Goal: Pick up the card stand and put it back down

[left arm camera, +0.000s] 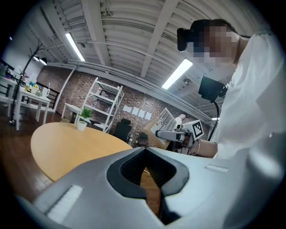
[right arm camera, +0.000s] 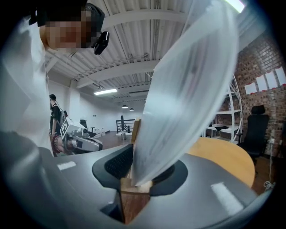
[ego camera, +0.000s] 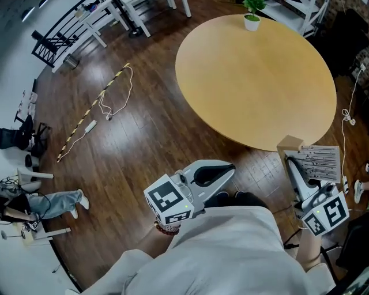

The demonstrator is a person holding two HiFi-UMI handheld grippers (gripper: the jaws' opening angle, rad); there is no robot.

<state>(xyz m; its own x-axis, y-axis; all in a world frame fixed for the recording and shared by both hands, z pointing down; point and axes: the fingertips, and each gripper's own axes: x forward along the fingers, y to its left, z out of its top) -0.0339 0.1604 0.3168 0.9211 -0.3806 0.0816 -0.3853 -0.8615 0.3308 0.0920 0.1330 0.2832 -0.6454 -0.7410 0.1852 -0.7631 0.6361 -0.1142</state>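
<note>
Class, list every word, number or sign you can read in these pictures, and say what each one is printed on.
Card in the card stand: rows of print, too small to read.
Sheets on the brick wall: too small to read.
Left marker cube and right marker cube: black square patterns, no letters.
Nothing here is legible.

Round table [ego camera: 253, 80], potted plant [ego camera: 252, 17] on it — striped floor tape [ego camera: 93, 112]

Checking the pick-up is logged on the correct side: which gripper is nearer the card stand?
Right. The right gripper is shut on the wooden base of the card stand; the left gripper hangs apart to its left, over the floor.
</note>
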